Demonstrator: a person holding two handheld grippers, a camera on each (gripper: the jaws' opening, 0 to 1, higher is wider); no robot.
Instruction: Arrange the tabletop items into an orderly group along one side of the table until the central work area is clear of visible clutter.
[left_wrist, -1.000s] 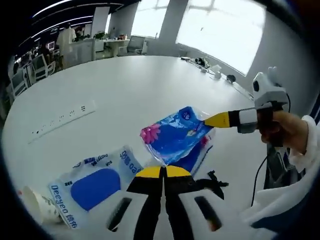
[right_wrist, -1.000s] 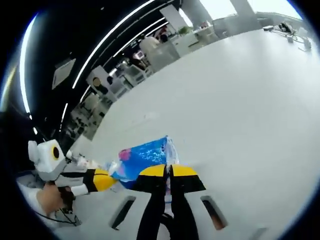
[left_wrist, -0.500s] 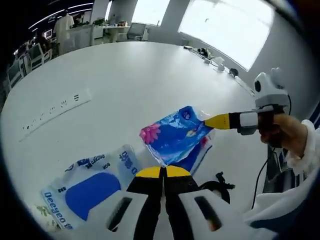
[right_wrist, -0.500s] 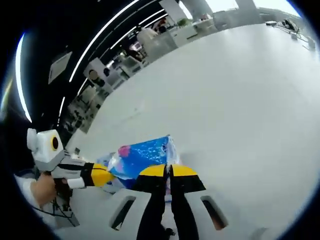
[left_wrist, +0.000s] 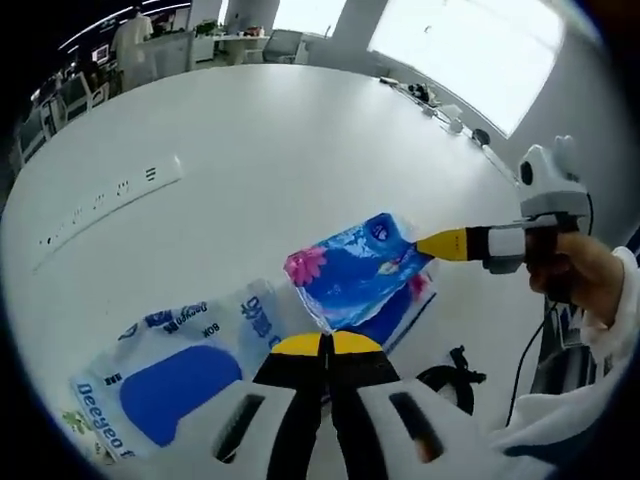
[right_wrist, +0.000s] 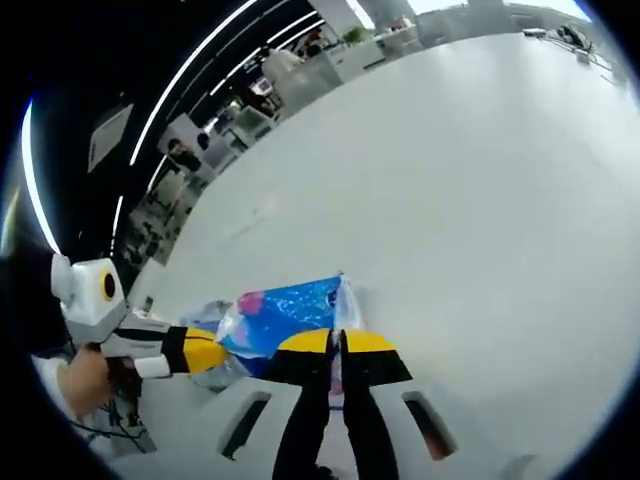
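Observation:
A blue tissue pack (left_wrist: 350, 275) with a pink flower print hangs just above the white table (left_wrist: 250, 150), stretched between both grippers. My left gripper (left_wrist: 325, 345) is shut on its near edge. My right gripper (left_wrist: 432, 243) comes in from the right, held by a hand, and is shut on the pack's far corner. In the right gripper view the same pack (right_wrist: 285, 312) lies ahead of my right gripper (right_wrist: 338, 343), with the left gripper (right_wrist: 205, 352) at its left end. A white and blue Deeyeo pack (left_wrist: 170, 370) lies flat at lower left.
A white power strip (left_wrist: 100, 205) is set in the table at the left. A black cable (left_wrist: 452, 372) lies near the table edge by the person's white sleeve (left_wrist: 570, 420). Small devices (left_wrist: 440, 105) sit at the far edge, and office desks stand beyond it.
Both grippers keep their hold on the blue pack. Both views have shifted a little, and a paper cup at the lower left has slipped out of the left gripper view.

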